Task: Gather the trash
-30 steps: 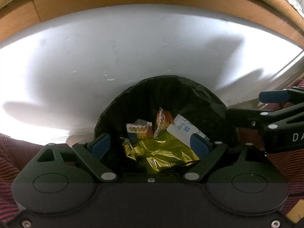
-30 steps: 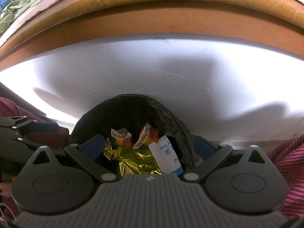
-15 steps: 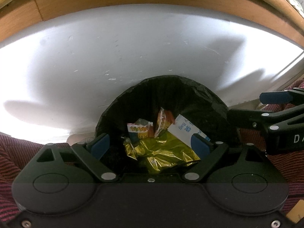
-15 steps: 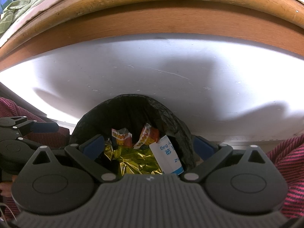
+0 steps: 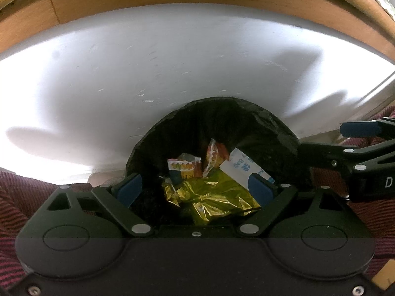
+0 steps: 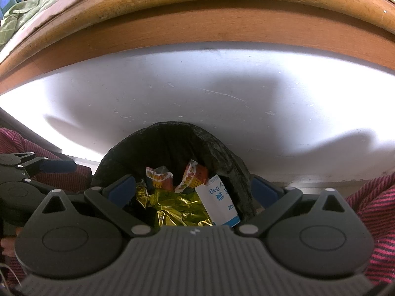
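A bin lined with a black bag [image 5: 269,133] [image 6: 222,153] stands against a white wall. Inside lie a crumpled gold foil wrapper [image 5: 212,197] [image 6: 180,209], a white and blue paper bag [image 5: 243,165] [image 6: 219,202] and two orange snack packets [image 5: 184,166] [image 6: 192,176]. My left gripper [image 5: 195,188] hangs over the bin mouth, pointing steeply down, open with nothing between its blue pads. My right gripper [image 6: 192,191] hovers over the same bin, likewise open and holding nothing. Each gripper shows at the edge of the other's view, the left gripper [image 6: 56,165] and the right gripper [image 5: 360,129].
The white wall [image 5: 172,74] rises behind the bin, with a wooden ledge [image 6: 197,24] above it. A dark red striped fabric [image 5: 14,192] [image 6: 380,197] lies on both sides of the bin. Books and a green cloth [image 6: 27,2] sit at the top left.
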`<state>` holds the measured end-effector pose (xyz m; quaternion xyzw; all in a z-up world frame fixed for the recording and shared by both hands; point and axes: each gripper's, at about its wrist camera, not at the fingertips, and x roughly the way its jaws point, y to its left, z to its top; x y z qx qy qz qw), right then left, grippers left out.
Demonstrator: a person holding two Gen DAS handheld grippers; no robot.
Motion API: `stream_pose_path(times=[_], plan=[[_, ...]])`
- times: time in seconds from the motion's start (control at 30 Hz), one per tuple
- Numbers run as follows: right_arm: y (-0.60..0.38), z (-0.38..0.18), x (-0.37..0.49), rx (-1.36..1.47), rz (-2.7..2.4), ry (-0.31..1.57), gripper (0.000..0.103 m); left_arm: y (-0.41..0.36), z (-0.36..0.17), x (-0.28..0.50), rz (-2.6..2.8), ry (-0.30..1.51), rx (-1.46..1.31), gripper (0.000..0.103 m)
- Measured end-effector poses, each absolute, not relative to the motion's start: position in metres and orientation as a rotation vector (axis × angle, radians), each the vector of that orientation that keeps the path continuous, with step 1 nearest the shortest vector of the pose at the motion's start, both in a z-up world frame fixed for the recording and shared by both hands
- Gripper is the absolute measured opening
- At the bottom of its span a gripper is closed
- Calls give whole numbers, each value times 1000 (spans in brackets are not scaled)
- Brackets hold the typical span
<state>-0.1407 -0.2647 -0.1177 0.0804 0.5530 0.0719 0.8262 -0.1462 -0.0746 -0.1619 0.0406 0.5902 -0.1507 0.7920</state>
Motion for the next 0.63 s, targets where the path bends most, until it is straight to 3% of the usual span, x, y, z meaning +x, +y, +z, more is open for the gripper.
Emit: stream_pose_path(times=[0.63], plan=[[-267, -117, -139, 169, 157, 1171, 103, -73, -160, -146, -337, 1268, 78, 93]])
